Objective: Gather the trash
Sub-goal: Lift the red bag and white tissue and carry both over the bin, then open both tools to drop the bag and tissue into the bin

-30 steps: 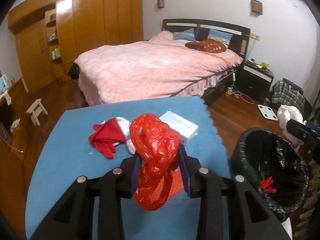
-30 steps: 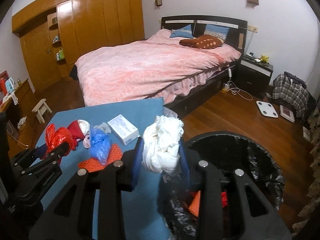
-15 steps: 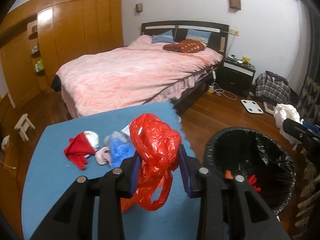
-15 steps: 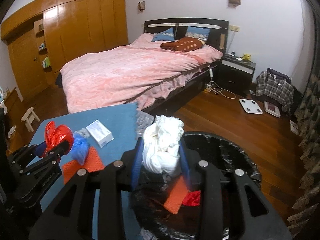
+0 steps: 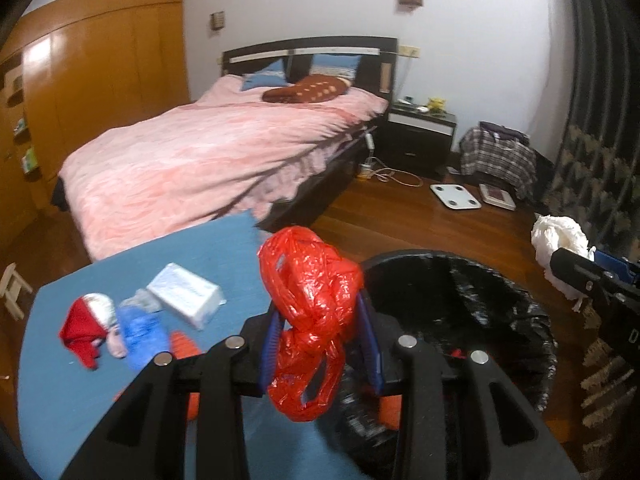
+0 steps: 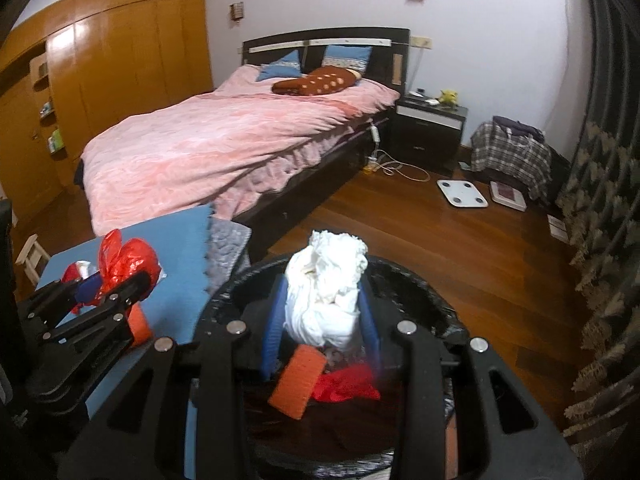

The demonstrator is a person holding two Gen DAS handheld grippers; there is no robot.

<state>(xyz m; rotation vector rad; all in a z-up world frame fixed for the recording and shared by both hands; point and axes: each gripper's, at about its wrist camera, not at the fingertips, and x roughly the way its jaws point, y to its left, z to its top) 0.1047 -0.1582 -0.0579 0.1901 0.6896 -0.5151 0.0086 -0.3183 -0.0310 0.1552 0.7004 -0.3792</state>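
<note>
The left tongs are clamped on one red bag, crumpled, its tail hanging below the blue pads; they sit at the left rim of the bin, over the right end of the counter. The right tongs are closed about one white wad and hang over the bin's mouth. One bin only, lined in black, stands on the floor right of the counter; inside lie one orange pad and one red scrap. Left on the blue counter are five pieces: a white box, a blue bag, a red-and-white rag, a grey scrap and an orange piece, partly hidden. Far behind stands one bed with pink cover, and a nightstand to its right.
</note>
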